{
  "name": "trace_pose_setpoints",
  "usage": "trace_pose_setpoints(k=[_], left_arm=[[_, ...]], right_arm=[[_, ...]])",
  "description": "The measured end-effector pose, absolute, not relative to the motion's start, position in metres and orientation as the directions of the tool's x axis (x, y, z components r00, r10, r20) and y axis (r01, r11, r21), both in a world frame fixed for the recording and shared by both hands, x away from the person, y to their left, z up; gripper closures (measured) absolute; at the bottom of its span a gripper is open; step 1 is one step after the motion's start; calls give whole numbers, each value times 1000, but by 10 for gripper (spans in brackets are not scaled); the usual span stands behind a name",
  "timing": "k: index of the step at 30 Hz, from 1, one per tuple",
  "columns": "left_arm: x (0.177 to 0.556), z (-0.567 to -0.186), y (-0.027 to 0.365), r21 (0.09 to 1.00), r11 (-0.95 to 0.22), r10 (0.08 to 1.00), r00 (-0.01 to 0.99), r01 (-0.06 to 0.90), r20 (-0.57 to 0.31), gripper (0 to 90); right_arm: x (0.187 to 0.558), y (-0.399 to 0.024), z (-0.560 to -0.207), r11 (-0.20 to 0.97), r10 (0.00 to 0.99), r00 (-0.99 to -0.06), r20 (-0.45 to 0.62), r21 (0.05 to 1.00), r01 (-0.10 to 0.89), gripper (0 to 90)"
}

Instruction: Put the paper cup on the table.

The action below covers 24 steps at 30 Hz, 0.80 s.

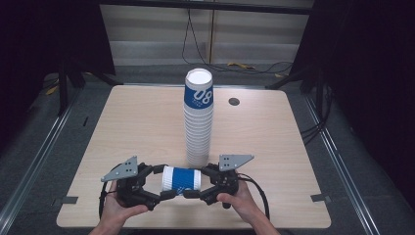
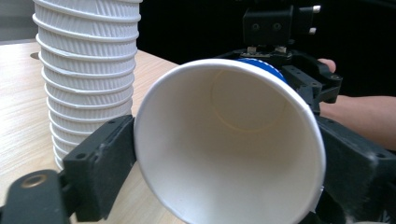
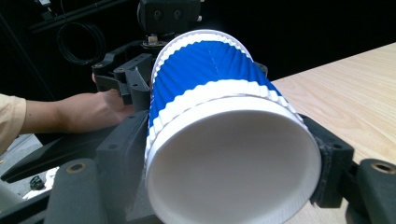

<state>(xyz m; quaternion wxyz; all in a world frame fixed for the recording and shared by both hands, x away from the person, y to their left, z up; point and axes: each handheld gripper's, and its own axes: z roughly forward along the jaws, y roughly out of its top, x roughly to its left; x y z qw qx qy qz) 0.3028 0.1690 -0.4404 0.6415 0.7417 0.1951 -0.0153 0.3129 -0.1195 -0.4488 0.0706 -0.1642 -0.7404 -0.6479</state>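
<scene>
Cup: a blue and white ribbed paper cup (image 1: 181,179) lies on its side at the near edge of the table (image 1: 122,132), held between the two grippers, just in front of the foot of the stack.
Cup mouth: it faces the left gripper; in the left gripper view the open rim and the white inside take up the middle.
Cup base: it faces the right gripper; in the right gripper view the recessed white bottom is nearest, with the blue band behind it.
Left gripper: the left gripper (image 1: 159,182) has its two black jaws pressed against the outside of the cup at the rim end, one on each side, clenched on it.
Right gripper: the right gripper (image 1: 203,181) grasps the cup at the base end, with its jaws tight against the walls on both sides.
Hands: the left hand (image 1: 117,208) and the right hand (image 1: 240,200) each hold a gripper from below.
Stack: a tall stack of cups (image 1: 199,120) stands upright mid-table; its top cup shows blue with white figures.
Hole: a small dark round hole (image 1: 234,102) sits in the tabletop, to the right of the stack and apart from it.
</scene>
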Motion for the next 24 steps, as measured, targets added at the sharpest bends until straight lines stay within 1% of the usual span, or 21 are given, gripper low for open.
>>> trace_pose_setpoints(k=[11,17,24], left_arm=[[305,-441,170,939,-62,256,915,339,-313,120],[306,-443,168,932,-64,244,911,356,-331,113],[308,-442,168,924,-92,237,910,370,-340,130]], right_arm=[[311,-117,-449,69,155,-938,311,944,324,268],[311,-115,-450,71,154,-942,300,947,313,268],[312,-115,-450,91,149,-940,306,943,322,269]])
